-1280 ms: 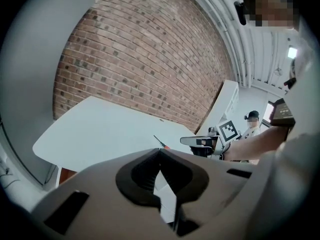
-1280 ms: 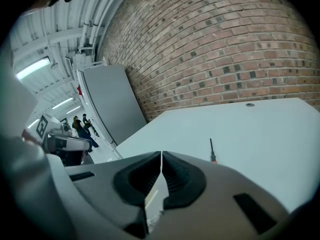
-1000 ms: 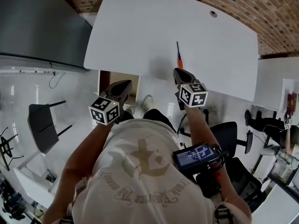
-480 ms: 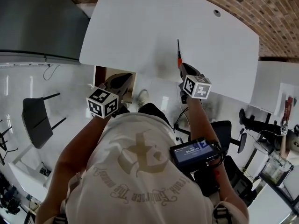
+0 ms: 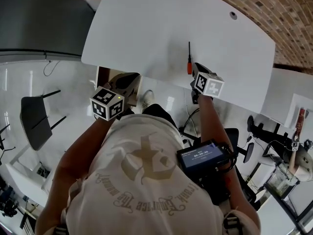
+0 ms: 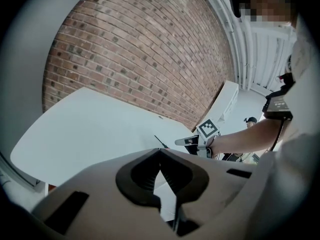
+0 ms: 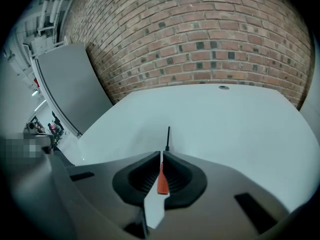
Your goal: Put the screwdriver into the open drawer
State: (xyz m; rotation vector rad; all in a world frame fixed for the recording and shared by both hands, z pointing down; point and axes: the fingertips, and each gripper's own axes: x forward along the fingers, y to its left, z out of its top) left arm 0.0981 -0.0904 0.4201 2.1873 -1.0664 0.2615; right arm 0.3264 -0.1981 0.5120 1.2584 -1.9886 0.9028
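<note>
A screwdriver with an orange handle and a thin black shaft lies on the white table, its shaft pointing away from me. My right gripper hovers just right of the handle, near the table's front edge, jaws shut and holding nothing. In the right gripper view the orange handle shows on the table through the gap behind the closed tips of the right gripper. My left gripper is shut and empty, above the open drawer below the table's front left edge. The left gripper looks towards the right gripper.
A round cable hole sits at the table's far right. A grey panel stands to the left and a brick wall is behind. A black chair is on the floor at left, an office chair at right.
My right gripper has moved forward and down, closing in on the screwdriver's handle while staying shut. The left gripper has shifted only slightly near the drawer.
</note>
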